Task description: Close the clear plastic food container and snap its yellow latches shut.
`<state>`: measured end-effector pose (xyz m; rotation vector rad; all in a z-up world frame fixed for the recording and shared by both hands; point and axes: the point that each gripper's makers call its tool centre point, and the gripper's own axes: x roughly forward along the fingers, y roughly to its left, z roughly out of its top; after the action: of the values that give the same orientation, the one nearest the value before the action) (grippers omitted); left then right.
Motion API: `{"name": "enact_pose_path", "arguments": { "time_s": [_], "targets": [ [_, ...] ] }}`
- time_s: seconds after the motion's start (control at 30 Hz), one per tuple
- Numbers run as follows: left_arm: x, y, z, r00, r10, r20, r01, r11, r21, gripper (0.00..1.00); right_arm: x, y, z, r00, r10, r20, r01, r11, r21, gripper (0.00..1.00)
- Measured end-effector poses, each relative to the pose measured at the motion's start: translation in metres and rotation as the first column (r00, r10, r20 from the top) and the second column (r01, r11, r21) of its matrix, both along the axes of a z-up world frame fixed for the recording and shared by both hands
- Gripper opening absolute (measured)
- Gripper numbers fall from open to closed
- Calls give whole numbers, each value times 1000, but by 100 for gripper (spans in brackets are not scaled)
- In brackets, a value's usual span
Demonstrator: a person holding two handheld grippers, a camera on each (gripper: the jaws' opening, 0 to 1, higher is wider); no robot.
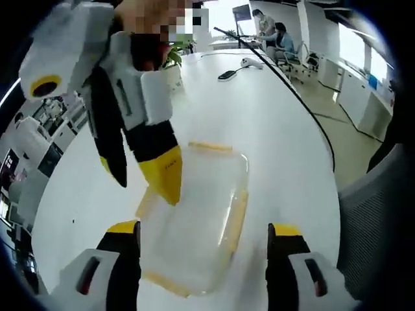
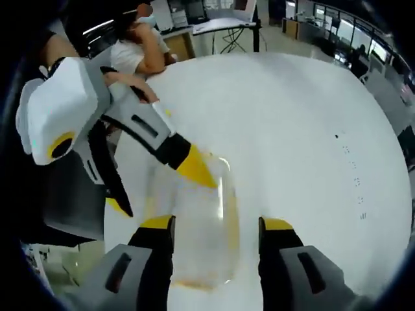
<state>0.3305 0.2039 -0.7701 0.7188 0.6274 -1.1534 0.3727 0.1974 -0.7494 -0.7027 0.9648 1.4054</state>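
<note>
1. Both tongs hang over the clear plastic food container; the left tongs stand spread, one jaw on each side of it, and the right tongs are spread the same way around its blurred body.
2. In the left gripper view the right tongs come in from above, with one yellow-tipped jaw touching or just above the container's near-left rim and the other dark jaw outside it; whether they pinch anything I cannot tell.
3. In the right gripper view the left tongs reach in from the left, one yellow tip at the container's upper rim.
4. The container lies flat on the white table, near the table's curved edge, with its yellow latches along the sides; one latch lies on the far rim.
5. Farther along the table, well apart from the container, rest a dark flat device and a white object, with a potted plant near the table's other edge.
6. Beyond the table, people sit at desks, and a person's arm rests at the table's far edge.
</note>
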Motion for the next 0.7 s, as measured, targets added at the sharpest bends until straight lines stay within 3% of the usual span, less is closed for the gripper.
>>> {"name": "enact_pose_path", "arguments": {
  "time_s": [0.1,0.17,0.23,0.27,0.37,0.53,0.7],
  "targets": [
    [6,6,-5,1000,-23,-17,24,1000,21,87,-14,-17,-3,997,62,44,-59,996,-64,63],
    [10,11,-8,999,-27,-38,28,999,36,90,-22,-21,-6,997,56,58,-51,995,-83,68],
    [12,15,-10,998,-29,-49,31,998,47,97,-16,-25,-10,993,54,105,-45,995,-88,74],
    [12,17,-11,998,-37,-51,40,998,58,98,-13,-25,-11,989,51,139,-39,996,-85,75],
    [18,22,-14,996,-76,-49,81,992,94,97,-19,-31,-18,989,26,147,-10,994,-106,86],
    [24,19,-17,989,-140,-53,146,980,132,90,-34,-39,-35,983,71,170,-44,987,-154,89],
    [25,18,-25,986,-147,-77,157,974,162,87,-34,-50,-51,980,78,185,-42,980,-195,88]
  ]
}}
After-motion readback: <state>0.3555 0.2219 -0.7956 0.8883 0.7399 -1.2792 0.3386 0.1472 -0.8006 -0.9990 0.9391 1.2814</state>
